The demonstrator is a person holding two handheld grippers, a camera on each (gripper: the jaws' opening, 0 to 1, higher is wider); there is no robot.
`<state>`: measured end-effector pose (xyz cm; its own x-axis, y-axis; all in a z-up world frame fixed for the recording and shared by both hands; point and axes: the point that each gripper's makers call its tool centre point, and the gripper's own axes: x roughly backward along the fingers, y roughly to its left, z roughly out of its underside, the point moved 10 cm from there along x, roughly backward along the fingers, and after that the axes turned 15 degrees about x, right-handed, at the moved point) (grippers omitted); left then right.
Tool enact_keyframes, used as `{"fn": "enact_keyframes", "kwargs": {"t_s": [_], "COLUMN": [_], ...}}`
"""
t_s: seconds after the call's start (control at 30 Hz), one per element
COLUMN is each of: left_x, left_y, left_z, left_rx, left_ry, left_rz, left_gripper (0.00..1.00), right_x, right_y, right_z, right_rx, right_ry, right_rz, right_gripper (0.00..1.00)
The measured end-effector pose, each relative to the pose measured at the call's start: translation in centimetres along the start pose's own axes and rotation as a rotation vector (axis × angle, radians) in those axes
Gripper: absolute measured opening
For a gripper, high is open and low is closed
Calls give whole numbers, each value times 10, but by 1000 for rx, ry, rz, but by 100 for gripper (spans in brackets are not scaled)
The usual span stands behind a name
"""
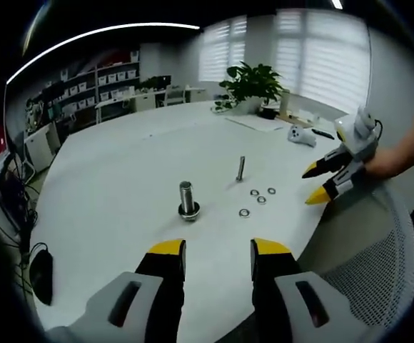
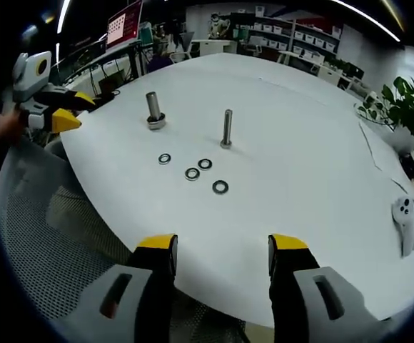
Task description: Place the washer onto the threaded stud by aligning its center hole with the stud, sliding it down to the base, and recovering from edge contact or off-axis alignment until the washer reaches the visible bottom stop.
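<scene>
White table [image 2: 321,179] carries two studs: thick stud [image 2: 153,110], thin stud [image 2: 226,128]. Four washers [image 2: 193,174] lie flat near the thin stud, none threaded yet. Left tongs [image 1: 218,250] and right tongs [image 2: 221,246] both gape wide, empty, hovering at the table edge. Best move: pinch one washer by its rim, keep it level, center hole over stud.
</scene>
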<state>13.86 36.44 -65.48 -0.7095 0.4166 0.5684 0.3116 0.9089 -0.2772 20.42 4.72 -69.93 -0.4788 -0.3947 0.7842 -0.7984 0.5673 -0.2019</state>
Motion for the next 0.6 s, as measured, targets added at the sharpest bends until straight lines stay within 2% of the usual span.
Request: {"fn": "enact_keyframes", "kwargs": {"t_s": [0.07,0.2,0.6], "left_x": [1,-1,0], "left_y": [2,3,2], "left_z": [1,2,1], "left_rx": [22,33,3], "left_ry": [-14,-3,-8], "left_rz": [3,6,0], "left_gripper": [32,34,33], "right_x": [0,0,-1], "right_y": [1,1,7], "right_z": [-1,-1,-4], "right_rx": [-2,-2,36], "right_ry": [-3,2,22], "right_rz": [-1,-3,-43], "right_gripper": [54,54,54]}}
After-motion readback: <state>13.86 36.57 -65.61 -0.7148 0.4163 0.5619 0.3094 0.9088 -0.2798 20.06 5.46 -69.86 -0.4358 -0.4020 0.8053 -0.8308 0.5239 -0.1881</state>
